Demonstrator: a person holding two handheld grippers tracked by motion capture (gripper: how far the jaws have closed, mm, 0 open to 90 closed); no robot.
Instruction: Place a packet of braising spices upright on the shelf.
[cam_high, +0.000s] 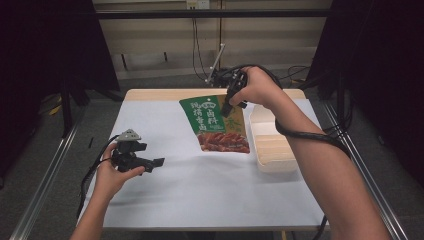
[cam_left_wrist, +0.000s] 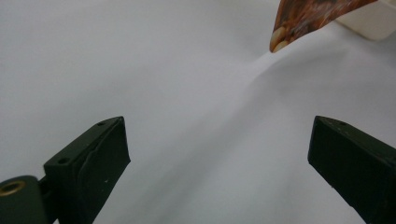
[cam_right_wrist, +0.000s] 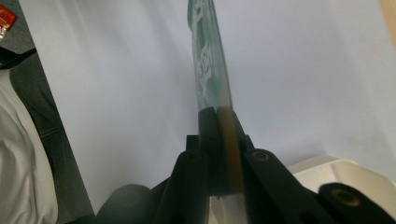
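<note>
A green snack pouch (cam_high: 215, 122) with white lettering and a picture of brown food hangs tilted over the white table cover, its lower edge by the white tray (cam_high: 272, 145). My right gripper (cam_high: 227, 107) is shut on the pouch's top right edge. In the right gripper view the pouch (cam_right_wrist: 208, 70) stands edge-on, pinched between the closed jaws. My left gripper (cam_high: 157, 162) is low over the left of the table, open, with nothing between its jaws. The left gripper view has its two black pads (cam_left_wrist: 100, 163) wide apart and the pouch's bottom corner (cam_left_wrist: 303, 18) at top right.
The table (cam_high: 165, 92) has a wooden far edge and a white sheet over it. The tray stands at its right side. Cables and a stand lie behind the far edge. Dark curtains hang at both sides.
</note>
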